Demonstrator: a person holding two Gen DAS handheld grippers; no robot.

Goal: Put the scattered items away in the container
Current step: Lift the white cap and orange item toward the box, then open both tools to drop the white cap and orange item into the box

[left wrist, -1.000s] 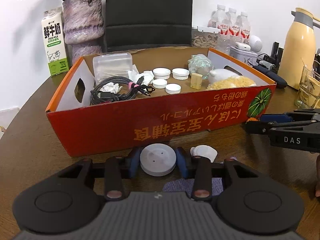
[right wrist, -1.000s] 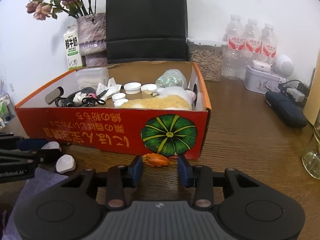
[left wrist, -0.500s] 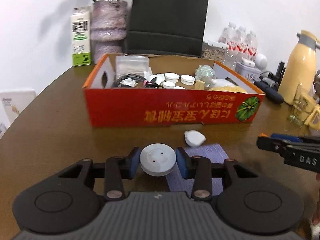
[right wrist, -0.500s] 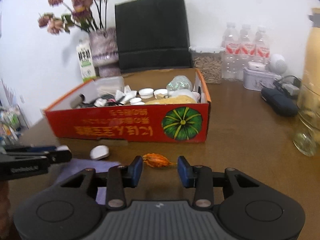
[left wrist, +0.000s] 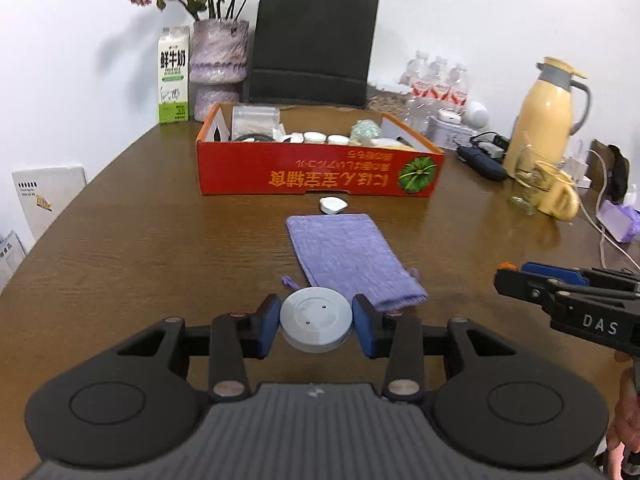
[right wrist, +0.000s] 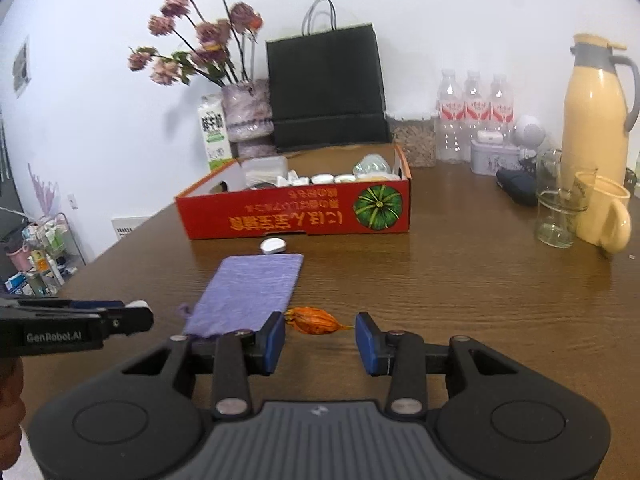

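Note:
My left gripper (left wrist: 316,322) is shut on a round grey disc (left wrist: 316,318), held above the table well short of the red cardboard box (left wrist: 316,176). My right gripper (right wrist: 320,338) holds a small orange pod (right wrist: 316,321) between its fingers, also lifted. A purple cloth pouch (left wrist: 352,256) lies flat on the table between me and the box; it also shows in the right wrist view (right wrist: 248,290). A small white item (left wrist: 332,205) lies just in front of the box. The box (right wrist: 296,212) holds several caps, a cable and other bits.
Behind the box stand a milk carton (left wrist: 174,76), a flower vase (left wrist: 218,64) and a black paper bag (left wrist: 312,44). To the right are water bottles (left wrist: 438,84), a yellow thermos (left wrist: 548,116), a glass (right wrist: 558,208) and a yellow mug (right wrist: 604,216).
Both grippers have pulled back and risen away from the box with their items still held. The box now looks much farther off, and the purple pouch is fully in view.

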